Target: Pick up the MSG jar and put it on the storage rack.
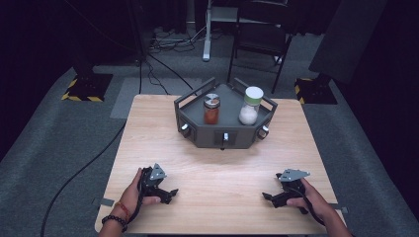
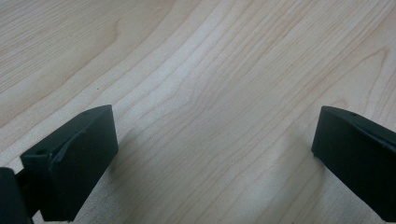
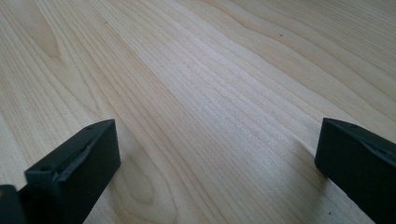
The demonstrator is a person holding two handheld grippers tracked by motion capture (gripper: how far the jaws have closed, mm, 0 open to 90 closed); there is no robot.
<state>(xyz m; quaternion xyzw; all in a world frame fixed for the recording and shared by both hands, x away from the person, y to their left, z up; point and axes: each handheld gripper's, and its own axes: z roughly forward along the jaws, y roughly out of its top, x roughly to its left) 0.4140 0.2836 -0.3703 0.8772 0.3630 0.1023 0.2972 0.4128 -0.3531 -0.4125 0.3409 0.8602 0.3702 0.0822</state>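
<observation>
High view: both tools rest low on the near part of the worktop, well apart from each other. Left tool sits at the near left, right tool at the near right, each gripped by a hand, jaws pointing inward toward the middle. Reads as a ready pose: hands parked symmetrically, nothing engaged.

Left gripper view: jaws spread wide, bare wood grain between them, nothing held. Right gripper view: same, jaws wide apart over bare wood, empty.

Nearest things stand at the far side: a dark angular tray with raised rails and small knobs on its front faces. Inside it, a jar with red contents toward the left and a jar with white contents and a pale lid toward the right, both upright, apart from one another. The rails probably keep the jars from sliding off.

Judgement: either jar calls for a forward reach; the wide-open jaws suit their girth.
</observation>
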